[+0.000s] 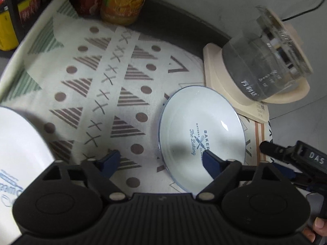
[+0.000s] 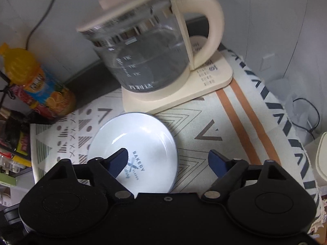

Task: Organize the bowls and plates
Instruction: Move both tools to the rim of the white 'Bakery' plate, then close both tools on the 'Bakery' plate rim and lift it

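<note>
Left gripper (image 1: 161,160) jaws wide apart, gripping nothing, right gripper (image 2: 168,159) likewise spread and empty, white bakery plate (image 2: 141,140) empty on the patterned cloth (image 1: 106,94) just beside the glass kettle (image 2: 147,61), white bowl (image 1: 18,153) well apart from the kettle.

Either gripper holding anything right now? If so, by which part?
Nothing held. Left gripper and right gripper are both open above the plate, fingers clear of it.

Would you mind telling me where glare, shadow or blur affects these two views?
Left wrist view: a glare streak and a dark gripper shadow lie on the plate; the kettle is motion-smeared. Right wrist view: the kettle's lid edge is blurred, highlights streak the plate, and fisheye bends the tablecloth border.
</note>
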`<state>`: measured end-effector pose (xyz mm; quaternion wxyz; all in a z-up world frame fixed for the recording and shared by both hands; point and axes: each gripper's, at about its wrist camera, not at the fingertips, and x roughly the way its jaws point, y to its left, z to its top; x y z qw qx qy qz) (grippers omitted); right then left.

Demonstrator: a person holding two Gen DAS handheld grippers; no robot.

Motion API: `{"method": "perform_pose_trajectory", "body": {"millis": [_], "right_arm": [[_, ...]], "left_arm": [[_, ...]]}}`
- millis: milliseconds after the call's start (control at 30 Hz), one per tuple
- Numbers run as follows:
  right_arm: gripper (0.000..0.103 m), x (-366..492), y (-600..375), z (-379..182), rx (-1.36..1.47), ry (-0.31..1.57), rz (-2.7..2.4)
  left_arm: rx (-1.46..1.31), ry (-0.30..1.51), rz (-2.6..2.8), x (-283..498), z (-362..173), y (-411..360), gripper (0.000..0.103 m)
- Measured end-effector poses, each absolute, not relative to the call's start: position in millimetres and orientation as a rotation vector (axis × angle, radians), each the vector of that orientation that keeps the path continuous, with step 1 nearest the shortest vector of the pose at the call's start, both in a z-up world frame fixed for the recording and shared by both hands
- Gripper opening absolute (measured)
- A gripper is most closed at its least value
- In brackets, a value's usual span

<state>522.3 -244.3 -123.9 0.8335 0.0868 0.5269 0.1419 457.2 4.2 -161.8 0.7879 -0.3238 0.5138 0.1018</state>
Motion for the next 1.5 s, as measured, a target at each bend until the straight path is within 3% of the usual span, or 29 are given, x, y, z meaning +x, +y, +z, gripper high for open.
{"method": "perform_pose_trajectory", "body": {"millis": [67,300,433,700,933,1000,1067,1133,1500], "right_arm": [[0.075,531.3,-242.8,-133.3,0.194,1.171,0.308],[0.071,559.1,-231.7,-166.7,0.213,1.328,0.333],[0.051,571.9,-226.5,-184.2,0.24,1.412,0.34],[0.046,582.3,-216.9,-197.8,0.271,1.478,0.342],[0.046,584.8,-216.8,-197.4,0.277,1.447,0.344],[0.036,585.5,-221.1,-197.9,0.29,1.432,0.342],[0.019,586.2,-227.0,-198.1,0.3,1.431,0.332],[0.014,584.2,-233.1,-197.9,0.349,1.421,0.359],[0.01,556.8,-231.8,-171.2,0.412,1.294,0.473]], "left_arm": [[-0.737,1.128,0.214,462.3,-170.8,4.9,0.067],[-0.812,1.153,0.224,473.5,-189.1,7.0,0.043],[-0.845,1.173,0.234,477.9,-197.8,5.5,0.028],[-0.862,1.178,0.227,481.6,-200.6,5.1,0.026],[-0.931,1.188,0.27,484.1,-204.7,12.9,0.015],[-0.909,1.183,0.28,484.3,-201.5,14.7,0.015],[-0.906,1.165,0.282,481.7,-200.3,18.9,0.015],[-0.922,1.169,0.267,480.2,-200.7,24.1,0.011],[-0.863,1.086,0.249,465.7,-166.2,44.4,0.009]]}}
